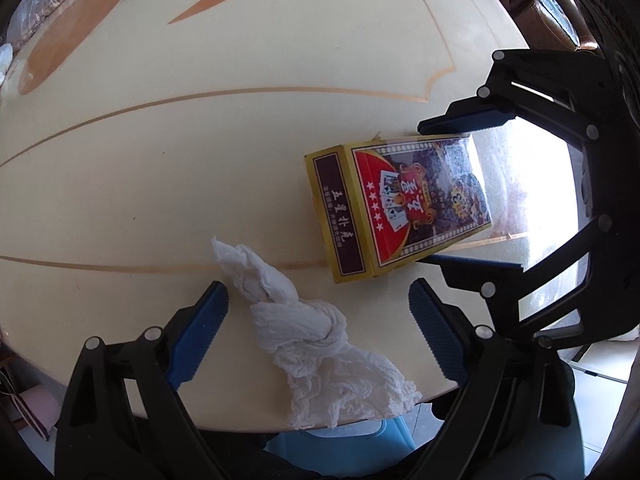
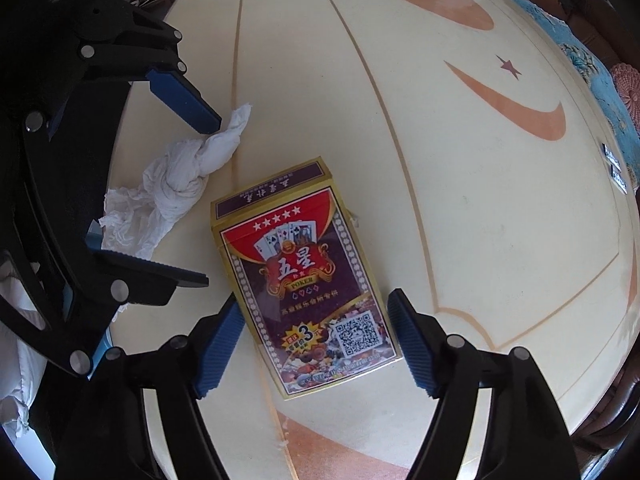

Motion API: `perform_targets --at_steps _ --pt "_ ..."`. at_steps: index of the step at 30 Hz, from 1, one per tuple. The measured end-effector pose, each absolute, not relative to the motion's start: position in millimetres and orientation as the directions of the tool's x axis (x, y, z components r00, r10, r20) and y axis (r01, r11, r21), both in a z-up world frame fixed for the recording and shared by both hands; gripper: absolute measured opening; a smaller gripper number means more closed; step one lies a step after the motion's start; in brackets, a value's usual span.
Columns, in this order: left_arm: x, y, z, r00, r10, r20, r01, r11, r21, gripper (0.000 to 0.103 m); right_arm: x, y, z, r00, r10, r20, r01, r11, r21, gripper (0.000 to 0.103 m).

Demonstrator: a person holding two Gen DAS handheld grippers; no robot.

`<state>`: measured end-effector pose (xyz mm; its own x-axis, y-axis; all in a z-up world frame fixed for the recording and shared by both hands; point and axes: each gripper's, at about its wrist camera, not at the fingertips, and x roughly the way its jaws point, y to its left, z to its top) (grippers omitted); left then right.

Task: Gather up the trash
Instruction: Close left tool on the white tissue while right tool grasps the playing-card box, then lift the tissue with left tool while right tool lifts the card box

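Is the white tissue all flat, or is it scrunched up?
Scrunched up. The tissue is twisted into a knot in its middle, with crinkled ends flaring out, lying on the table between the left gripper's open fingers.

Far tabletop [image 2: 460, 208] lies free; tissue [image 1: 304, 328] and card box [image 2: 304, 280] crowd the near edge between spread fingers.

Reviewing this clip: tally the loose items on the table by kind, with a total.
Crumpled white tissue: 1
Playing-card box: 1
Clear plastic bag with brownish contents: 1
Total: 3
Each open gripper, left and right, straddles one item without gripping.
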<state>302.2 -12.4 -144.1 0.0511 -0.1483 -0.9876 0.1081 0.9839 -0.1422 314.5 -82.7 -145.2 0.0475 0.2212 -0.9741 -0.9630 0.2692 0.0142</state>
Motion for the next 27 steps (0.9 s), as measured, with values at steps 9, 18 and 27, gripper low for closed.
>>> perform_targets --at_steps 9,18,27 --pt "299.9 -19.4 -133.2 0.115 -0.072 -0.991 0.143 0.988 -0.055 0.048 307.1 -99.6 -152.1 0.131 0.233 -0.964 -0.868 0.496 0.002 0.069" --pt "301.8 -2.5 -134.3 0.085 -0.147 -0.985 0.113 0.984 -0.137 0.018 287.5 -115.3 -142.0 0.256 0.232 -0.938 -0.711 0.703 -0.021 0.067" --pt "283.0 1.1 -123.9 0.135 -0.18 -0.974 0.116 0.979 -0.165 0.017 286.1 -140.9 -112.1 0.369 0.21 -0.906 -0.55 0.835 -0.031 0.065"
